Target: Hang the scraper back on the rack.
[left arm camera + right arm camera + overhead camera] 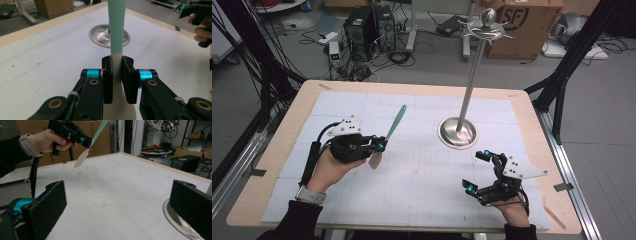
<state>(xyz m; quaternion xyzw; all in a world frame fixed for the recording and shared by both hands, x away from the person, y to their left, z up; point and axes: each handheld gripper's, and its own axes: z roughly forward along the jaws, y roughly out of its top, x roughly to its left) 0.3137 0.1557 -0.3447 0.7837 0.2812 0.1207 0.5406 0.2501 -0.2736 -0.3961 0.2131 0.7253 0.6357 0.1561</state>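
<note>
While the left gripper (pixel 381 145) pinches the spatula (pixel 388 136) just below the point where its cream blade meets its mint-green handle, the tool hangs in the air over the white mat (pixel 422 170), blade end down and handle slanting up and away toward the far side of the table (pixel 277 150). In the left gripper view the two black jaws press flat against the narrow neck of the spatula (pixel 116 37), one on each side, with the long handle rising well beyond them.

That grip is the weak point, as I judge it. The jaws hold a slim, smooth neck near one end, so most of the length sticks out past them; a quick turn of the wrist could make the spatula pivot between the pads or slide out and drop onto the mat. Swinging it toward the metal stand (pixel 468 80) could also knock the handle against the upright pole or the hooks at its top.

The right gripper (pixel 477 172) rests low over the mat near the stand's round base (pixel 457 132), its jaws spread wide with nothing between them; in the right gripper view the base (pixel 175 217) lies just beside one jaw.

No bowl, cup or tray stands on the table, so nothing is contained anywhere; the stand's hooks look bare.
</note>
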